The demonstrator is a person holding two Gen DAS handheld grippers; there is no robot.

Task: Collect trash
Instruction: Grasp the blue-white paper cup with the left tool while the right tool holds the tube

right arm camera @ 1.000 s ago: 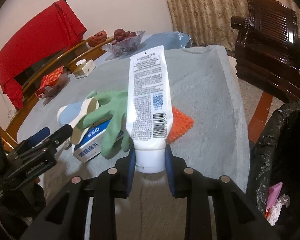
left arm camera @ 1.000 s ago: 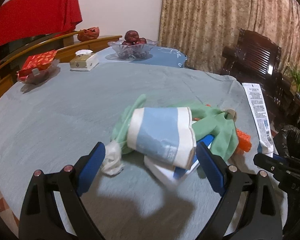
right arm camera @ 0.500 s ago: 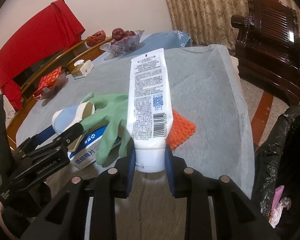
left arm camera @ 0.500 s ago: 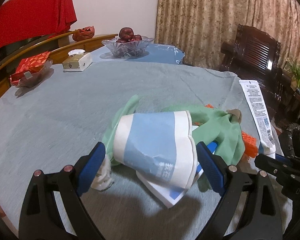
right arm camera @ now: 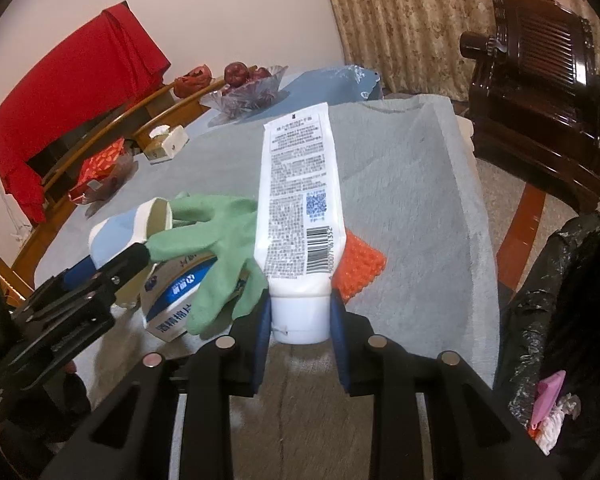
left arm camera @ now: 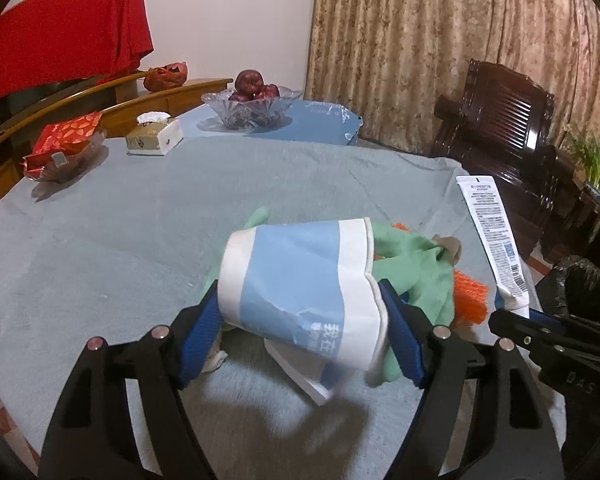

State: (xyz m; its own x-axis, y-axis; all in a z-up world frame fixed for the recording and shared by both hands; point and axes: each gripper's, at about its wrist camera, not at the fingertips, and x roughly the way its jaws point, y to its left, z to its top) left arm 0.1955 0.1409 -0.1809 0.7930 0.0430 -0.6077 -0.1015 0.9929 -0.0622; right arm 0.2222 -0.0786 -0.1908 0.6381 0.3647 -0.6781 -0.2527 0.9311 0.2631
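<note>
Closing on a crushed blue-and-white paper cup [left arm camera: 300, 280] near the table's [left arm camera: 140, 240] right edge, the left gripper [left arm camera: 300, 332] has its blue pads touching both cup ends. Beneath lie a green glove [left arm camera: 416, 276] and a small box [right arm camera: 176, 292]. The right gripper [right arm camera: 299, 316] is clamped on a white tube's [right arm camera: 296, 200] cap. Likely risks: the flimsy cup could buckle and slip, or drag the glove along.

Cup [left arm camera: 300, 280] lying atop glove [left arm camera: 420, 276] and carton [right arm camera: 176, 292] on table [left arm camera: 140, 220], tube [right arm camera: 300, 200] right, bin bag [right arm camera: 572, 300] beyond edge.
</note>
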